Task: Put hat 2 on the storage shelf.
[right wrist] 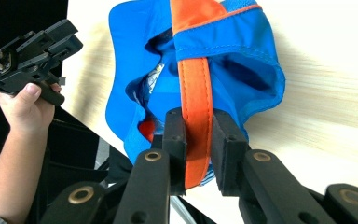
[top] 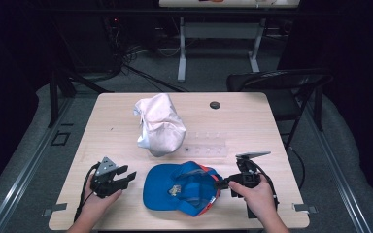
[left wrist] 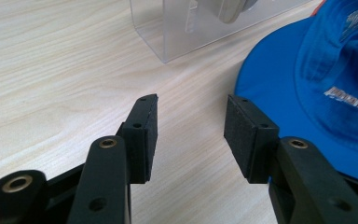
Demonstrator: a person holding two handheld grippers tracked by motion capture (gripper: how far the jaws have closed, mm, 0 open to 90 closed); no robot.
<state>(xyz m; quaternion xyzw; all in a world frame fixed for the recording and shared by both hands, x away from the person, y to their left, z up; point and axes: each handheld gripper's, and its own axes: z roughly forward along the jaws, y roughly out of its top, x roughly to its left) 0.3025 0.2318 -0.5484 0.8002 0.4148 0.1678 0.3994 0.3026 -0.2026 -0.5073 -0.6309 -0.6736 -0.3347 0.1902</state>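
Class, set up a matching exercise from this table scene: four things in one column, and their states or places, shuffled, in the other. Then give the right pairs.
1. blue cap
2. pink cap
3. left gripper
4. right gripper

A. jaws apart, nothing between them
B. shut on the orange strap
C. behind the clear plastic stand, toward the table's far edge
D. between the two grippers, near the front edge

Pairs: 1-D, 2-C, 3-A, 4-B
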